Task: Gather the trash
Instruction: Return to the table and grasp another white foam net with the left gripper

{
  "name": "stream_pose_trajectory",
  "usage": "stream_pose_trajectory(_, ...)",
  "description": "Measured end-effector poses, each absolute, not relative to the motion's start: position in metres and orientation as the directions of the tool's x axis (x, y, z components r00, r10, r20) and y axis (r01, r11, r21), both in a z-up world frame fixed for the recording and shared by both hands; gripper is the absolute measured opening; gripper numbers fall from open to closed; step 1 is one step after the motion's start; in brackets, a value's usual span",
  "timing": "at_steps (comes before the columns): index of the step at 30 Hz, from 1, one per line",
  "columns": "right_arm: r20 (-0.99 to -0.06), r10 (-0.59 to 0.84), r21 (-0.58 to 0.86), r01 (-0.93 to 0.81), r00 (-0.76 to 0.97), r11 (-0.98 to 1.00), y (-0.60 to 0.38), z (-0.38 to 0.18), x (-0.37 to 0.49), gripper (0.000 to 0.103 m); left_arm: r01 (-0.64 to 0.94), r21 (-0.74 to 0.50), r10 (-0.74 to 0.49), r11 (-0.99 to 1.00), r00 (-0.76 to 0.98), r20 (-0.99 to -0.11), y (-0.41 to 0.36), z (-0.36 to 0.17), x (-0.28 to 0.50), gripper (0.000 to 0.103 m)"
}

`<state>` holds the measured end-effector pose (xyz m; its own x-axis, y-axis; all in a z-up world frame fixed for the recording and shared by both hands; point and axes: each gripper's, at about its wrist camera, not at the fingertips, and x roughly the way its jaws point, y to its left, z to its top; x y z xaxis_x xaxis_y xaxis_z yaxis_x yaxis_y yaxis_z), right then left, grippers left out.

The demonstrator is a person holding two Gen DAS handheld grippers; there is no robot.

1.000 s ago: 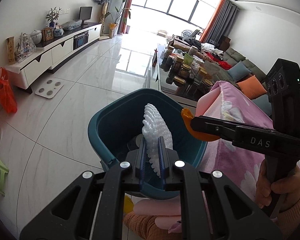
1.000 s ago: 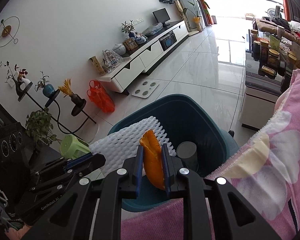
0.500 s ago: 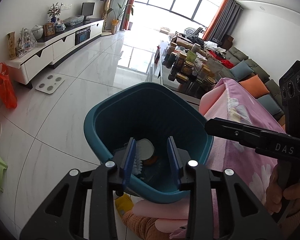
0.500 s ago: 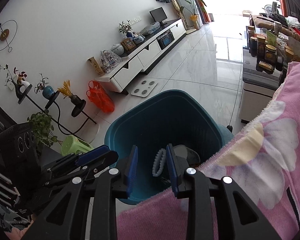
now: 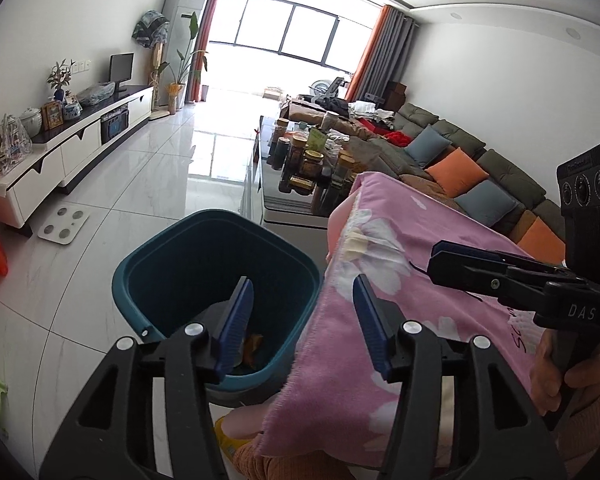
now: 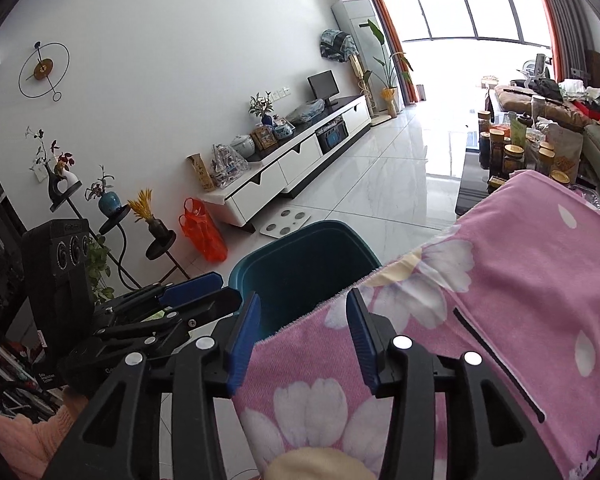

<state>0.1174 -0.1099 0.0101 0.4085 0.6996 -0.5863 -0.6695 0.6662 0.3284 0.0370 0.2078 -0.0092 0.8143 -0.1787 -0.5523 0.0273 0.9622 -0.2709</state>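
Note:
A teal bin [image 5: 172, 236] stands on the floor beside a pink flowered blanket [image 5: 404, 280]. At its bottom lies an orange peel [image 5: 254, 344], with more trash half hidden behind my left finger. My left gripper [image 5: 303, 314] hovers above the bin's near right corner; its jaws are opening and hold nothing. My right gripper [image 6: 302, 338] is over the blanket's edge [image 6: 500, 280] near the bin [image 6: 300, 226]; its jaws are opening too and are empty. Each gripper shows in the other's view: the right gripper [image 5: 436, 260] and the left gripper [image 6: 226, 290].
A dark coffee table [image 5: 284, 204] with several jars stands behind the bin. A long sofa [image 5: 460, 160] with cushions runs along the right. A white TV cabinet [image 5: 60, 152] lines the left wall, a bathroom scale [image 5: 64, 226] and an orange bag [image 6: 202, 232] on the floor.
The left gripper let go of the white foam netting and the right one of the orange peel; both fell into the bin. Both grippers drew back and up, jaws spreading.

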Motion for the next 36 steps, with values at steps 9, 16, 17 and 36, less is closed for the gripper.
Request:
stream_pose_trajectory(9,-0.543,0.629,0.285,-0.583,0.556,0.761,-0.202,0.022,0.079,0.046,0.287,-0.305,-0.412,0.908,0.747,-0.522,0.107,0.000,0.032,0.058)
stream_pose_trajectory(16,-0.551,0.490,0.258,-0.421,0.675,0.870,-0.284,0.016,0.057,0.047,0.426,-0.341,-0.546,0.838,0.639,-0.542,0.036,-0.013,0.034,0.058)
stream_pose_trajectory(17,-0.557,0.463,0.252,-0.391,0.690,0.885,-0.296,0.014,0.055,0.047,0.439,-0.346,-0.559,0.829,0.626,-0.544,0.029,-0.014,0.035,0.058)
stream_pose_trajectory(36,-0.641,0.354,0.277,-0.225,0.681,0.934,-0.364,-0.032,0.046,0.024,0.500,-0.412,-0.641,0.762,0.486,-0.594,-0.032,-0.041,0.050,0.058)
